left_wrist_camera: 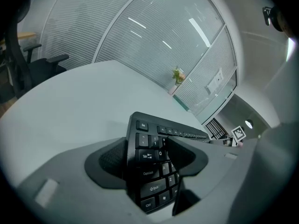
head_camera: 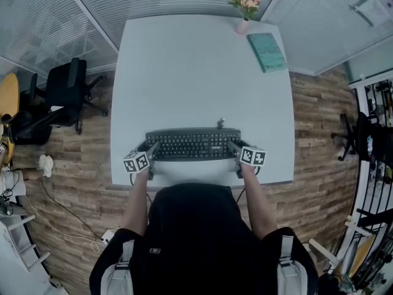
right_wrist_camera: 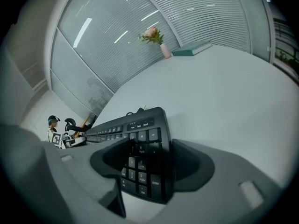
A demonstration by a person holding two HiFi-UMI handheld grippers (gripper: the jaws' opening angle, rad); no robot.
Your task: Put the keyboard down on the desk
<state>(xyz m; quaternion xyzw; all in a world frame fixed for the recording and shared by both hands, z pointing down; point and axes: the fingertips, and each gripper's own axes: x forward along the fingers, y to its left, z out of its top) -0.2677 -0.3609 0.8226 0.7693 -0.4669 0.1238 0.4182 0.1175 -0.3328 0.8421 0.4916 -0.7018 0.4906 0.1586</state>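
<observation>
**Nearest, grippers.** L gripper (left_wrist_camera: pixel 148 160): jaws stand wide. The keyboard (head_camera: pixel 193 144) L end (Esc to Ctrl column) sits between them, one jaw outside the end edge and the other over the Q/A/Z keys. Pads look clear of the casing, so I judge no grip. R gripper (right_wrist_camera: pixel 147 164): same condition. Jaws are wide, the numpad end is between them, and I see no pad pressing. Both grippers are spread and hold nothing, w/ the keyboard ends inside the gaps.

**Task item.** The keyboard lies flat on the bench (head_camera: pixel 184 66), keys up, near the front edge and roughly centred in front of me. Its long side runs parallel to that edge. No tilt or overhang visible from the head view. Its cable (head_camera: pixel 221 123) shows at the rear edge; where it runs from there I can't tell.

**Farther.** The mid bench is bare. At the far R corner are a teal book (head_camera: pixel 266 51) and a small vase w/ flowers (head_camera: pixel 244 8), both well apart from the keyboard.

**Progress, my judgement.** Set-down looks done: item supported by the bench, grip let go. What's left is to draw both grippers back off the ends w/o nudging it.
</observation>
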